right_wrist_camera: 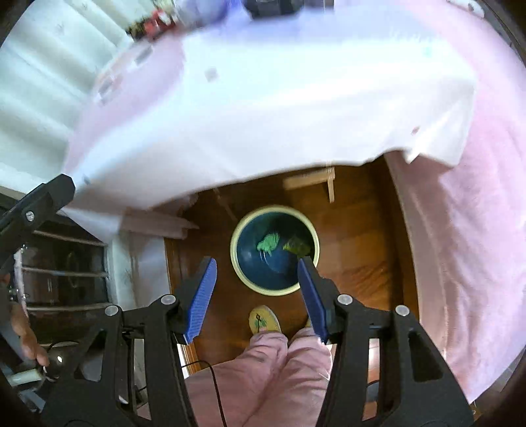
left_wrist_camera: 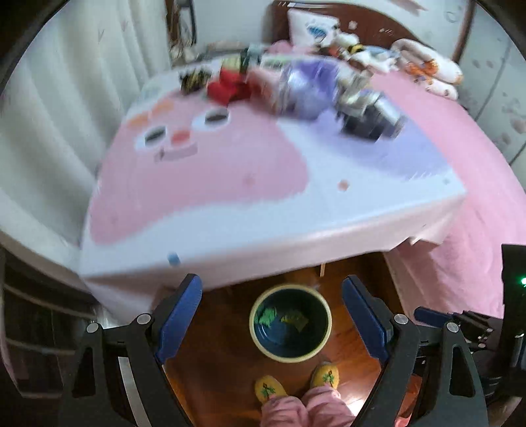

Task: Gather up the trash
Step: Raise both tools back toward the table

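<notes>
The cloth-covered surface (left_wrist_camera: 203, 197) filled the upper frame, blurred clutter (left_wrist_camera: 296, 88) heaped at its far edge. The bin (left_wrist_camera: 291, 323), placed on the floor lower centre, held green scraps (right_wrist_camera: 269, 243). The left gripper (left_wrist_camera: 273, 315) and right gripper (right_wrist_camera: 256, 289) were held above it, jaws apart and empty, presumably for dropping.

A home bedroom: bed (left_wrist_camera: 476, 138) with pillows (left_wrist_camera: 309, 26), curtains (left_wrist_camera: 65, 98), wooden floor (left_wrist_camera: 223, 345).
</notes>
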Demonstrator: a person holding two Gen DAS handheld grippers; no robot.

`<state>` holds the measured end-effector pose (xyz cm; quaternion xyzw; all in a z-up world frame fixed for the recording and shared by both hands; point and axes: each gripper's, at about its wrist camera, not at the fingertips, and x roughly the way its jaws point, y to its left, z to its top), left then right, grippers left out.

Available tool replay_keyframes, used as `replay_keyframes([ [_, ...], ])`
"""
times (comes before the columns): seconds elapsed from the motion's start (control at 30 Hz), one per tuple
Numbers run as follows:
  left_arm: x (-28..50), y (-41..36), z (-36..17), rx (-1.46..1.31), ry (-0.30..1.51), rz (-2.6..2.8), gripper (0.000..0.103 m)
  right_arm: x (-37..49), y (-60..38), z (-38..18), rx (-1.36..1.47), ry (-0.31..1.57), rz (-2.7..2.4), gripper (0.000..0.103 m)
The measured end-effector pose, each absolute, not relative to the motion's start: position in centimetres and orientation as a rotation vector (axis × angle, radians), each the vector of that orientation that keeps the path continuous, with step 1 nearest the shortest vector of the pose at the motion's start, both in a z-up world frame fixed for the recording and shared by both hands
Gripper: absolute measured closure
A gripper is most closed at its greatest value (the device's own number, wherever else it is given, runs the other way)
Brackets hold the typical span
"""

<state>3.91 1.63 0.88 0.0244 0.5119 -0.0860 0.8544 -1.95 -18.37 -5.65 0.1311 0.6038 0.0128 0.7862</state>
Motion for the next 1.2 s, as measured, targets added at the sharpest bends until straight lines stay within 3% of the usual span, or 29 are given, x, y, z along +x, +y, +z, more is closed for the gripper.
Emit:
replay_keyframes([
  [0.4, 5.4, -1.3, 13.4, 0.171, 0.872, -0.287, 0.015, -0.4, -17.7, 10.7, 0.137, 0.984, -0.002, 0.055],
  [0.6, 7.3, -1.5, 17.0, 0.131, 0.858, -0.351, 0.015, 0.8, -17.6, 15.2, 0.118, 0.877, -0.047, 0.055],
  [0.87, 9.4, -2.2, 18.9, 0.155, 0.814, -0.366, 0.015, 1.4, -19.1, 17.9, 0.129, 0.807, -0.121, 0.055],
  [1.2, 15.9, -5.3, 17.6, 0.170, 0.836, -0.352, 0.016, 8.5, -23.2, 15.6, 0.150, 0.843, -0.065, 0.055],
])
